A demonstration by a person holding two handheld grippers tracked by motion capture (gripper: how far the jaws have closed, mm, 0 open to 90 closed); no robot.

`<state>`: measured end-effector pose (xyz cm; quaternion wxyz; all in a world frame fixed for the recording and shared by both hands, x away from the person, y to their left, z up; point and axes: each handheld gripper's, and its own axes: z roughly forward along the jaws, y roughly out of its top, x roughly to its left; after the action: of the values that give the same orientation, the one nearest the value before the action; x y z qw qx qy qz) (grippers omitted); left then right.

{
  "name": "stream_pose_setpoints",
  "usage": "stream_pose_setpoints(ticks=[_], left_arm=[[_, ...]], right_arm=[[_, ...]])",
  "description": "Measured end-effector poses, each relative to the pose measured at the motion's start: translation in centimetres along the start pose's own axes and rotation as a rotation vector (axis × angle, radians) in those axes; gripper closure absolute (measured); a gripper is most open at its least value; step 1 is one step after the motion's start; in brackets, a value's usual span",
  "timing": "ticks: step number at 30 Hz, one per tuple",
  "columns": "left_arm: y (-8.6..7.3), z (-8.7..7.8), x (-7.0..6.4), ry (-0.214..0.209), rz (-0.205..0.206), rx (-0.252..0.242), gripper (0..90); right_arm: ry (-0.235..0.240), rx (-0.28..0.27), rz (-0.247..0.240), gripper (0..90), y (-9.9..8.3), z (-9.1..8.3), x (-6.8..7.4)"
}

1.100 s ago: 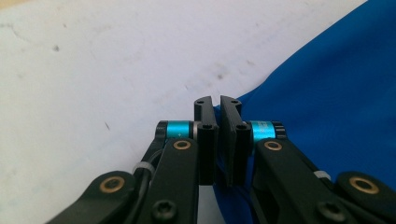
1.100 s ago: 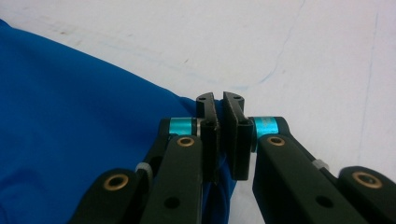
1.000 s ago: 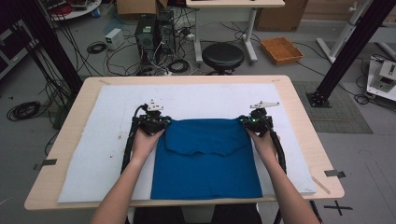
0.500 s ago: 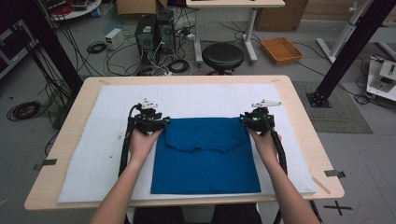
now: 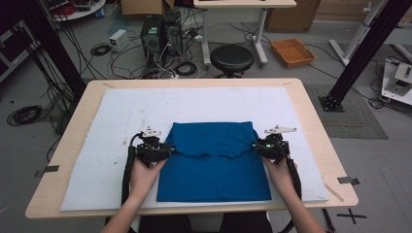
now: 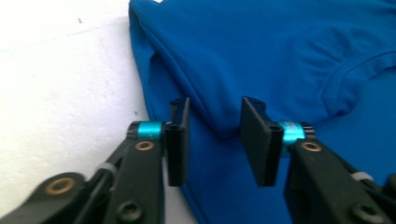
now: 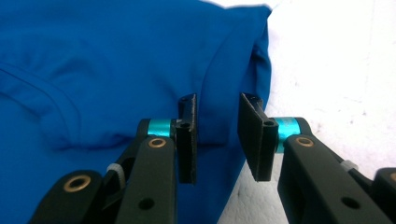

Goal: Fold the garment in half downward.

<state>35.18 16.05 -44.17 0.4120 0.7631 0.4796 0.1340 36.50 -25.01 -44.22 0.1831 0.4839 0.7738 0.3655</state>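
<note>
Both pairs of jaws stand apart, gripping nothing: the left gripper [image 6: 214, 140] straddles the folded corner of the blue shirt [image 5: 214, 162], the right gripper [image 7: 217, 137] seemingly just off its edge. The fold runs crosswise, centre frame, on the white mat [image 5: 107, 145].

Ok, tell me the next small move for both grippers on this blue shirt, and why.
Probably draw both grippers back off the blue shirt. The left gripper and right gripper stand open at the corners of the folded-over top layer, which lies flat on the white mat, so the fold looks placed.
</note>
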Motion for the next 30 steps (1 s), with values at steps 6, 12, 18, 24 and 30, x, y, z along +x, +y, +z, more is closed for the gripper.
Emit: stream_pose_setpoints(ticks=[6,12,18,24,30], left_arm=[[0.1,0.3,0.1,0.006,0.0,0.006,72.6],[0.5,0.4,0.1,0.013,-0.021,0.01,61.0],[0.7,1.0,-0.3,0.001,-0.03,0.023,60.7],[0.8,1.1,-0.6,-0.004,0.008,0.004,87.6],[1.0,0.2,-0.3,-0.008,0.002,-0.032,88.8]], right_arm=[[0.008,0.016,-0.057,83.6,0.0,0.4,0.5],[0.021,0.004,-0.041,80.7,0.1,0.2,0.5],[0.027,0.012,-0.023,80.9,0.1,0.4,0.2],[0.027,0.004,-0.041,87.9,0.1,0.3,0.4],[0.031,-0.022,-0.039,88.1,0.2,-0.3,0.4]])
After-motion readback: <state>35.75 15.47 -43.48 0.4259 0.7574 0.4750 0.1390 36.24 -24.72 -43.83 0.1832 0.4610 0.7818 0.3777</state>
